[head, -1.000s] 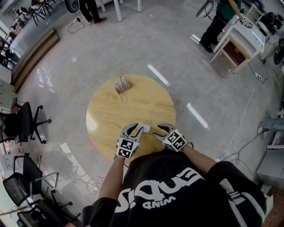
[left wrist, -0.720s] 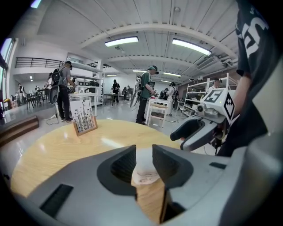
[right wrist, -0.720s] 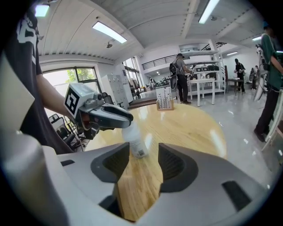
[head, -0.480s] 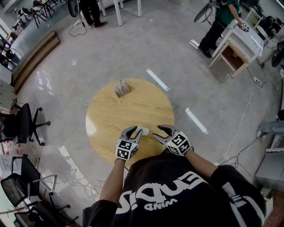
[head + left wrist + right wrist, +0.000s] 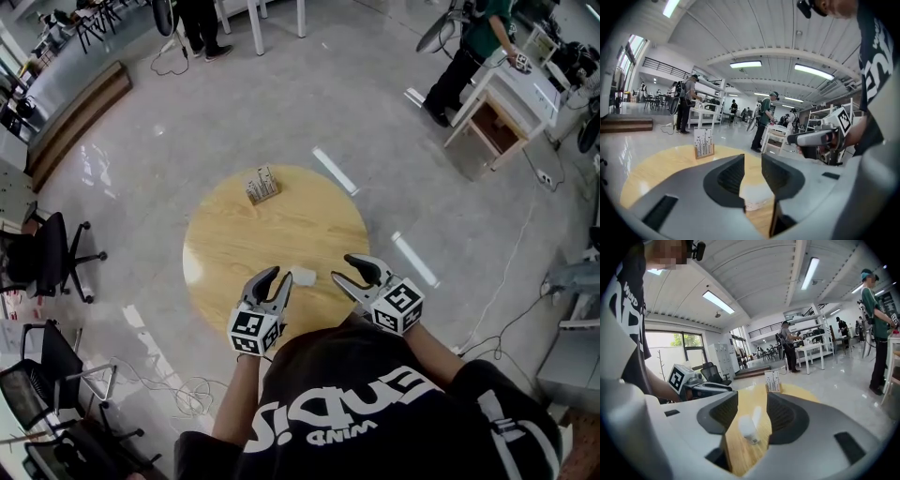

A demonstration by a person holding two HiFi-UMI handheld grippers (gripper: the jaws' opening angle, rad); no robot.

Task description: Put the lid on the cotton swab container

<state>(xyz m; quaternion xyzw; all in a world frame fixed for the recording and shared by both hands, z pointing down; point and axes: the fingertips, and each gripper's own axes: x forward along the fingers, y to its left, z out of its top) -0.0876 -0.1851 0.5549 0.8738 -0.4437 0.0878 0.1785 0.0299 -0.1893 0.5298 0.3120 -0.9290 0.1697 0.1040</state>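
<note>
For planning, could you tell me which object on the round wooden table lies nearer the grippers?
The small white container on the near side; the wooden card stand sits at the far edge.

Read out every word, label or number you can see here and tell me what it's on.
"WIND": small white print on the person's black shirt, seen upside down.
Large white letters beside it: creased, not surely readable.
Cubes on left gripper and right gripper: square markers, no words.
The card stand on the table: too small to read.
</note>
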